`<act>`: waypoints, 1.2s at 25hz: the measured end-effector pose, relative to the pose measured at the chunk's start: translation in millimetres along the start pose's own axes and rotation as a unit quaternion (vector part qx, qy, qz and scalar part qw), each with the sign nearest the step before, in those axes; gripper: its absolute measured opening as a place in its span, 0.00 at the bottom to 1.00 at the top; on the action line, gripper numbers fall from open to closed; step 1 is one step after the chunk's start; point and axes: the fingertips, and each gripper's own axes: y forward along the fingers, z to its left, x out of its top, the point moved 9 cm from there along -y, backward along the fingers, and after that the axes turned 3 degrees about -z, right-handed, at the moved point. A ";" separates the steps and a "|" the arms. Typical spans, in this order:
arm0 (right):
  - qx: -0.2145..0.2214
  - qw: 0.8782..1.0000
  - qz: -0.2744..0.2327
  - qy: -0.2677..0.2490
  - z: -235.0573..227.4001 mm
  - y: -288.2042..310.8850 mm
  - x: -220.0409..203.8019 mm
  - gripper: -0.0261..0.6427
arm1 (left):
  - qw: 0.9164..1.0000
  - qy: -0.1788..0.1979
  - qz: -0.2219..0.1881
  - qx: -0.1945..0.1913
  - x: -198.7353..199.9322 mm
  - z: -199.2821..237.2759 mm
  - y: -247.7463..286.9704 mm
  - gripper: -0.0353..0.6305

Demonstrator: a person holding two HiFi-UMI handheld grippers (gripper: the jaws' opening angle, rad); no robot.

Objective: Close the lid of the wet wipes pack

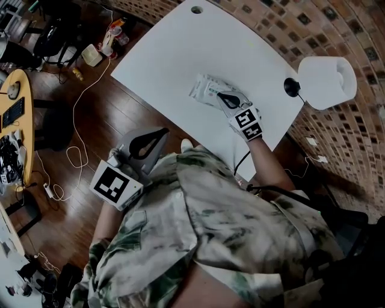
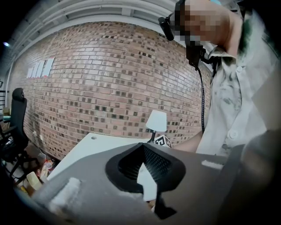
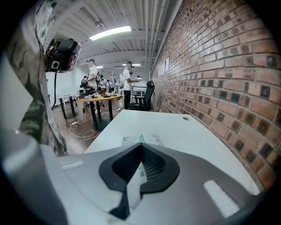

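The wet wipes pack, white with grey-green print, lies flat on the white table near its front right part. My right gripper is shut, its joined tips resting on the pack's top, and the lid there is hidden by them. In the right gripper view the pack pokes out just beyond the shut jaws. My left gripper is shut and empty, held off the table's front edge close to the person's body. Its own view looks over the table toward the right gripper's marker cube.
A white lamp on a black base stands at the table's right end by the brick wall. A cable hole sits at the far edge. Cables and clutter lie on the wooden floor left; people stand far back.
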 end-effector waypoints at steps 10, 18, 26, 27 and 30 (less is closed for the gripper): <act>0.010 1.000 0.016 0.012 -16.6 15.9 -15.8 0.04 | 1.000 -0.008 0.007 0.008 -0.9 8.4 8.6 0.05; 0.014 0.999 0.041 0.028 -21.2 22.0 -18.1 0.04 | 1.000 -0.011 0.008 0.013 -1.7 15.4 8.3 0.05; 0.009 0.997 0.063 0.037 -23.4 25.3 -17.5 0.04 | 1.000 -0.012 0.005 0.013 -2.5 19.8 4.0 0.05; 0.006 0.997 0.066 0.036 -23.3 25.4 -17.7 0.04 | 1.000 -0.011 0.005 0.014 -2.5 20.4 2.1 0.05; -0.002 0.997 0.070 0.038 -23.0 24.9 -18.4 0.04 | 1.000 -0.004 -0.001 0.018 1.0 23.1 -7.4 0.05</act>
